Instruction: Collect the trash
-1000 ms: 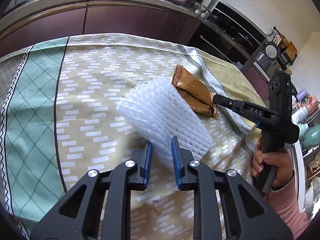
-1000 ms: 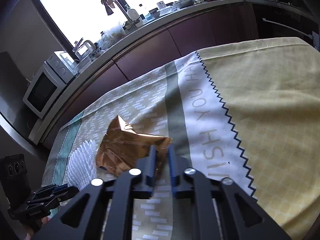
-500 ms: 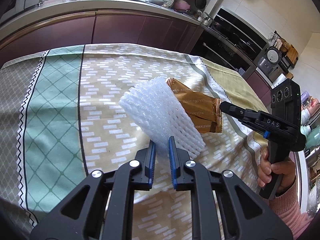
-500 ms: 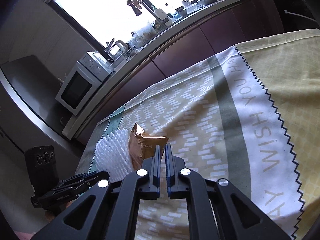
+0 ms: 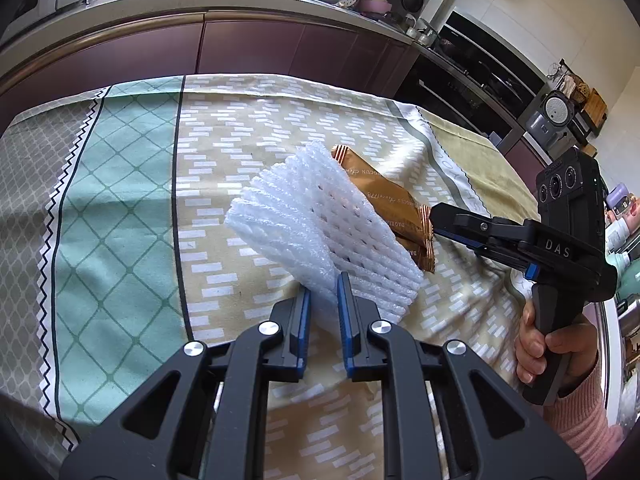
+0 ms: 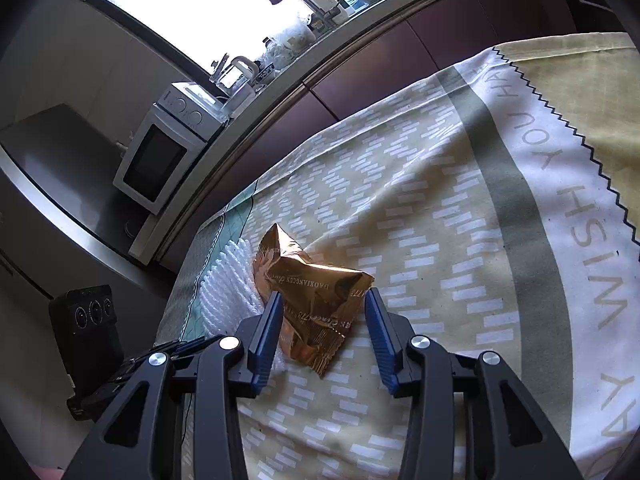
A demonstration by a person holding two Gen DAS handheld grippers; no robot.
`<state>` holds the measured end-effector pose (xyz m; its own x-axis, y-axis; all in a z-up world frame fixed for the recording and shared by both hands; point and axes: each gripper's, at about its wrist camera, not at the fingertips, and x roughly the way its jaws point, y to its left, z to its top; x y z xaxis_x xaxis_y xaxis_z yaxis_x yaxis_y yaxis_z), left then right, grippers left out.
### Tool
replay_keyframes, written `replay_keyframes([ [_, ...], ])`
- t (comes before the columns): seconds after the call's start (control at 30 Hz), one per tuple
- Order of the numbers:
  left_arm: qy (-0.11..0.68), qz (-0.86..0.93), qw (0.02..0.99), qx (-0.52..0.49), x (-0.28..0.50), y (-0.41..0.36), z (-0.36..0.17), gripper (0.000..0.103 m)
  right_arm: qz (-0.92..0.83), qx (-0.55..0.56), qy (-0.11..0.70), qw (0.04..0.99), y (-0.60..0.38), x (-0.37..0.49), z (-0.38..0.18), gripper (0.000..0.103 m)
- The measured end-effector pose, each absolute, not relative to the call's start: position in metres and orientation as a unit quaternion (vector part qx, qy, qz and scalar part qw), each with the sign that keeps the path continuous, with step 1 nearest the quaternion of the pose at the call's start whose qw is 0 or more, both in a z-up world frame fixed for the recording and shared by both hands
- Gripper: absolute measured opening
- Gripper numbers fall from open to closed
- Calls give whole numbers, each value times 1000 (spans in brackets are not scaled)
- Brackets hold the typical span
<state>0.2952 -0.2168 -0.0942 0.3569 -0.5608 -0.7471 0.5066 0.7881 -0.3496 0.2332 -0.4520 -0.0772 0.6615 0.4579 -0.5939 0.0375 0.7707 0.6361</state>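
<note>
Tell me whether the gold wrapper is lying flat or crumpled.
Crumpled. The gold wrapper is creased and puffed up on the tablecloth, one corner sticking up, beside the white foam net.

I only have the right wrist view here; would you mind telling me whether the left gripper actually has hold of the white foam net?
Observer: Yes. In the left wrist view the left gripper is shut on the near edge of the white foam net.
Operator: Thank you. Is the net clear of the gold wrapper?
Observer: No, the net overlaps the gold wrapper and hides part of it from that side.
Operator: And how does my right gripper look from there?
Observer: The right gripper sits at the wrapper's near end, jaws opening, held by a hand in a pink sleeve.
</note>
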Motion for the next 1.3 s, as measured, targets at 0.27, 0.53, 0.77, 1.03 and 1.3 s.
replay_keyframes([
  [0.27,464,-321,826,-21,294,-218,-94,14,168,325,366,856,-442,231,-69,23],
  [0.53,462,-320,826,-18,293,-217,-95,14,185,285,378,861,-420,238,-65,23],
  [0.77,462,-320,827,-20,292,-210,-95,14,180,288,378,861,-418,239,-66,2],
  [1.03,460,-320,828,-16,290,-209,-95,14,215,276,391,851,-404,242,-68,25],
  [1.3,460,-319,829,-26,290,-200,-95,14,193,271,386,860,-402,244,-69,1],
])
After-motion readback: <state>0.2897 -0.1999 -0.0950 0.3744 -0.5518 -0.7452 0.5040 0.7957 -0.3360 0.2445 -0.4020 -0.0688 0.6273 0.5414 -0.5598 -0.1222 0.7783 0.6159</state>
